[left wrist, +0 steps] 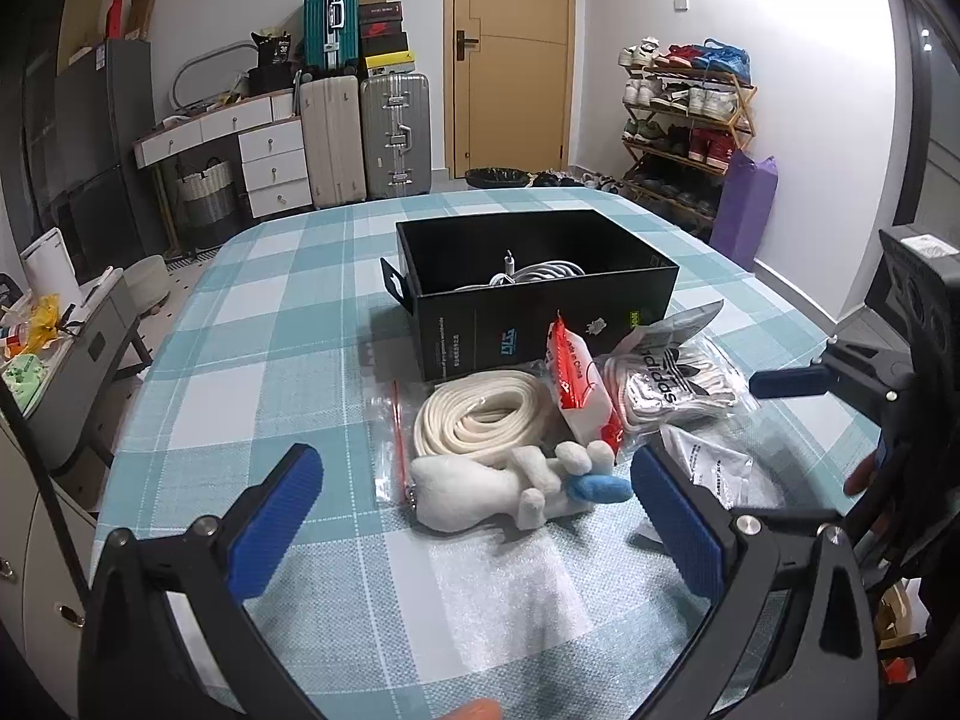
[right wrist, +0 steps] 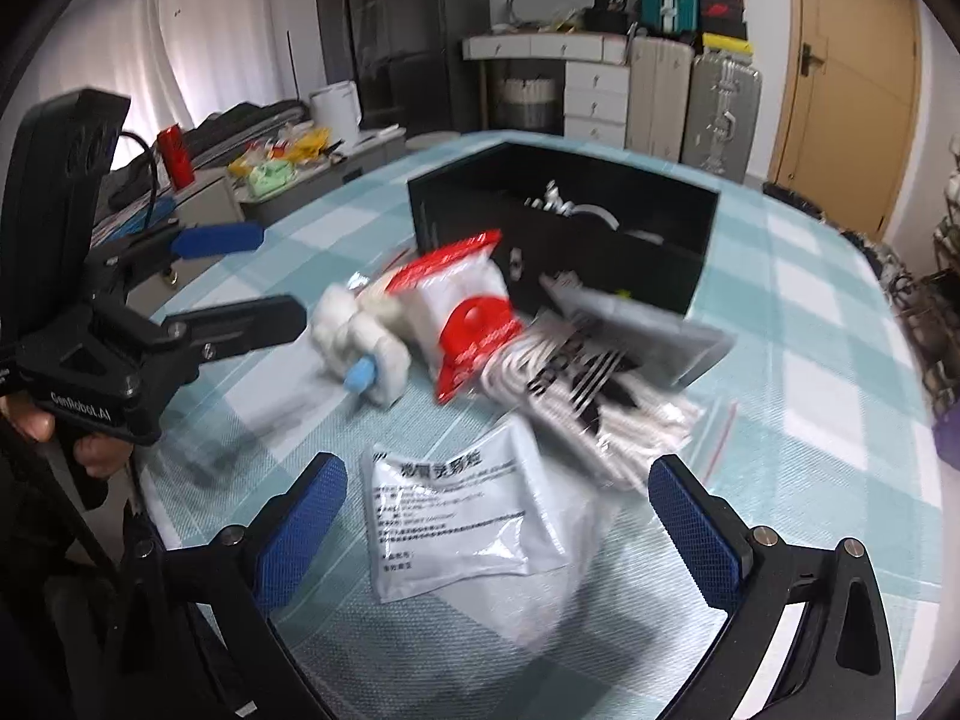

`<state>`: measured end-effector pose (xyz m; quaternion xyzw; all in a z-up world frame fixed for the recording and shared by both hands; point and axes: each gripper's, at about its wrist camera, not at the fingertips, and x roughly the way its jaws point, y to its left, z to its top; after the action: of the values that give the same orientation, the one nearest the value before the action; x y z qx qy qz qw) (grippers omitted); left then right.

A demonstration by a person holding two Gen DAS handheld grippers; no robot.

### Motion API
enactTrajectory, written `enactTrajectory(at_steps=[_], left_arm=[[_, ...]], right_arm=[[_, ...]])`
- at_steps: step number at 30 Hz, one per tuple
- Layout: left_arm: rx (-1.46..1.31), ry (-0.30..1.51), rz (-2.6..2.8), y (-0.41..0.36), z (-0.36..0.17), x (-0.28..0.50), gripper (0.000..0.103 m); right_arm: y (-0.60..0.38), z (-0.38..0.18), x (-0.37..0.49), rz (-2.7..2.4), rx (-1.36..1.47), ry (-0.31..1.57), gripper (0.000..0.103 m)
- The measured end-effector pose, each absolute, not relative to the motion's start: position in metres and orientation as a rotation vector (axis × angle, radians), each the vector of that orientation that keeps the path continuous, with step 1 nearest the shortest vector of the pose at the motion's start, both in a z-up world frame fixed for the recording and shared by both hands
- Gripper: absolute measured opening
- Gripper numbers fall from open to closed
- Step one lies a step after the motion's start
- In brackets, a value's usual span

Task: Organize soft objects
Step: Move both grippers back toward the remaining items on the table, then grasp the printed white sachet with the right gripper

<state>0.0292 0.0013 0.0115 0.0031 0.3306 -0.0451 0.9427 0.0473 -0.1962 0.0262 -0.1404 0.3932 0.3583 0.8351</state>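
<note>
A black open box (left wrist: 540, 300) stands on the checked table, with a white cable (left wrist: 534, 273) inside. In front of it lie a bagged coil of cream rope (left wrist: 480, 414), a red-and-white packet (left wrist: 579, 384), an Adidas bag of laces (left wrist: 672, 384), a white plush toy with a blue part (left wrist: 516, 489) and a flat white pouch (right wrist: 456, 516). My left gripper (left wrist: 474, 516) is open, just short of the plush toy. My right gripper (right wrist: 498, 528) is open, with the white pouch between its fingers. The box (right wrist: 564, 234) and plush toy (right wrist: 360, 342) also show in the right wrist view.
The table has a teal checked cloth (left wrist: 270, 360). Suitcases (left wrist: 366, 138), drawers (left wrist: 270, 162), a door (left wrist: 510, 54) and a shoe rack (left wrist: 684, 114) stand beyond it. The right gripper (left wrist: 840, 384) shows at the right edge of the left wrist view.
</note>
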Motion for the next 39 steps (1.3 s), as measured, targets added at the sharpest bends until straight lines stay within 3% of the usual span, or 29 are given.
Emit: enactTrajectory(at_steps=[19, 22, 27, 34, 39], left_arm=[[-0.036, 0.731, -0.109, 0.004, 0.001, 0.036, 0.103], [-0.050, 0.737, -0.111, 0.005, 0.001, 0.037, 0.103], [-0.055, 0.740, -0.110, 0.006, 0.001, 0.037, 0.103], [-0.056, 0.751, -0.109, 0.007, -0.001, 0.039, 0.103], [-0.064, 0.756, -0.104, 0.008, -0.001, 0.040, 0.103]], right_arm=[[-0.179, 0.005, 0.045, 0.808, -0.345, 0.910, 0.098], [-0.177, 0.003, 0.046, 0.793, -0.359, 0.922, 0.088], [-0.174, 0.003, 0.046, 0.779, -0.382, 0.902, 0.079], [-0.166, 0.005, 0.042, 0.813, -0.390, 0.881, 0.053], [-0.169, 0.007, 0.042, 0.844, -0.366, 0.879, 0.047]])
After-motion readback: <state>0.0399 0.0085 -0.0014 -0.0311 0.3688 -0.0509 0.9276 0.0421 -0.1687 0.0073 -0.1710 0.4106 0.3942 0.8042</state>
